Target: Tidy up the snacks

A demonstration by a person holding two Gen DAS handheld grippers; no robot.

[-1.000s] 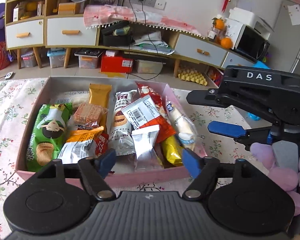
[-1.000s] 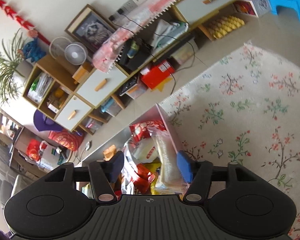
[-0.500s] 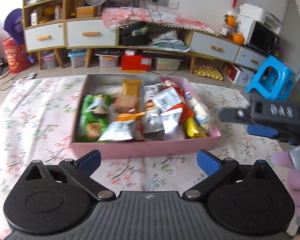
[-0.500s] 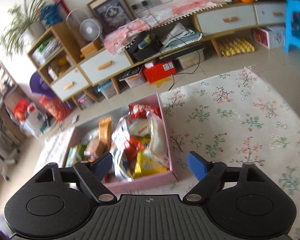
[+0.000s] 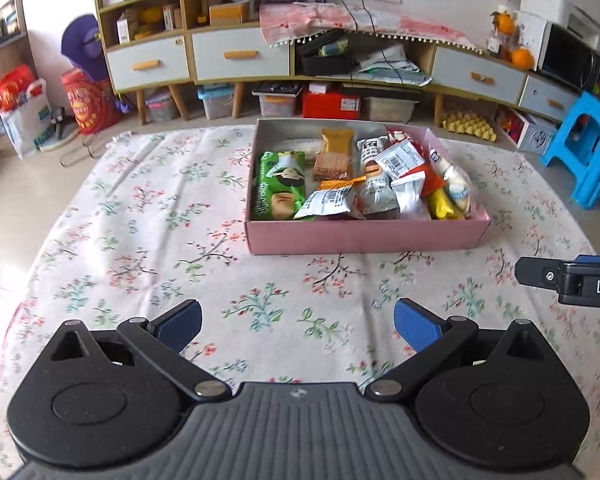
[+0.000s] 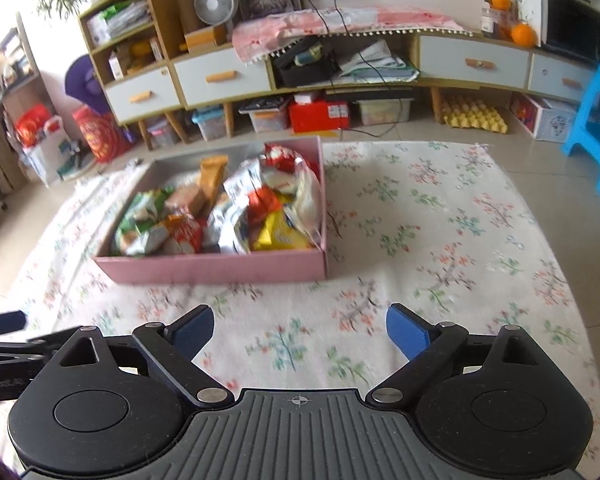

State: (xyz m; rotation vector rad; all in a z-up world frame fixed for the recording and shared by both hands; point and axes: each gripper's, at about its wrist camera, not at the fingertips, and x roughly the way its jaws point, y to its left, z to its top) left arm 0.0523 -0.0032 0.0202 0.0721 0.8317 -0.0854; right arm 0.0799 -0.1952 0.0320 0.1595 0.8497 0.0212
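A pink box (image 5: 364, 236) stands on the floral tablecloth, filled with several snack packets: a green biscuit pack (image 5: 278, 186), an orange wafer (image 5: 336, 140), silver and yellow packets. It also shows in the right wrist view (image 6: 220, 268). My left gripper (image 5: 298, 326) is open and empty, low over the cloth in front of the box. My right gripper (image 6: 300, 332) is open and empty, in front of the box's right part. The right gripper's body (image 5: 572, 284) shows at the right edge of the left wrist view.
The table with the floral cloth (image 5: 140, 216) extends left and right of the box. Behind it stand a low cabinet with drawers (image 5: 240, 54), storage bins, a red box (image 5: 330, 104) and a blue stool (image 5: 588, 148) at the right.
Both grippers have pulled back from the box and opened wider. The box now sits farther away. The right gripper has levelled from a tilted view.
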